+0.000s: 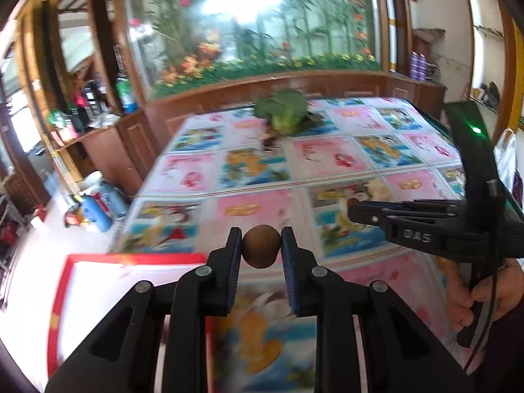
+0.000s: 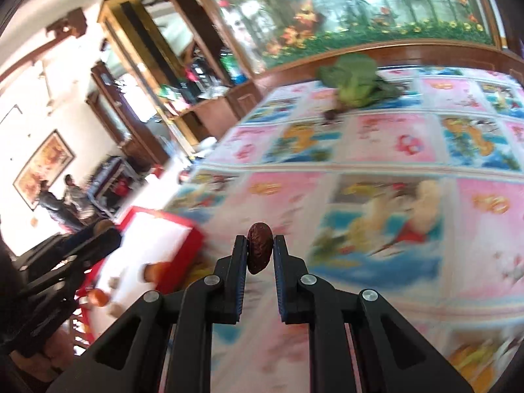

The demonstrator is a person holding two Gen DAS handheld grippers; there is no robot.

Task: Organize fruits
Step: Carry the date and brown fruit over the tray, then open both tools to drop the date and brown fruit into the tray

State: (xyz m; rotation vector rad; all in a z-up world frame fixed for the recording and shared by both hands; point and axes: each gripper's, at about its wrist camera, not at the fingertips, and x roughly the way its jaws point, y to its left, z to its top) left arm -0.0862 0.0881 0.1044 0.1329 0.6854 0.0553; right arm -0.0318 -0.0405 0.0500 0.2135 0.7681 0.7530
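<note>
My left gripper (image 1: 262, 234) is shut on a small round brown fruit (image 1: 262, 250), held above the table's near part. In the right wrist view, my right gripper (image 2: 260, 239) is shut on a dark red wrinkled date (image 2: 259, 250), which stands upright between the pads. A white tray with a red rim (image 1: 131, 257) lies at the table's near left corner, below and left of both grippers. The right wrist view shows small orange fruits (image 2: 154, 270) lying in that tray (image 2: 193, 239). Each gripper shows in the other's view: the right gripper (image 1: 353, 213) in a hand, the left gripper (image 2: 109, 234) over the tray.
A leafy green vegetable (image 1: 285, 111) lies at the table's far side on the colourful picture cloth (image 1: 327, 157). A wooden cabinet with a flower mural (image 1: 249, 32) stands behind the table. Cluttered shelves and blue bottles (image 1: 98, 209) are off the left edge. People (image 2: 62, 196) stand far left.
</note>
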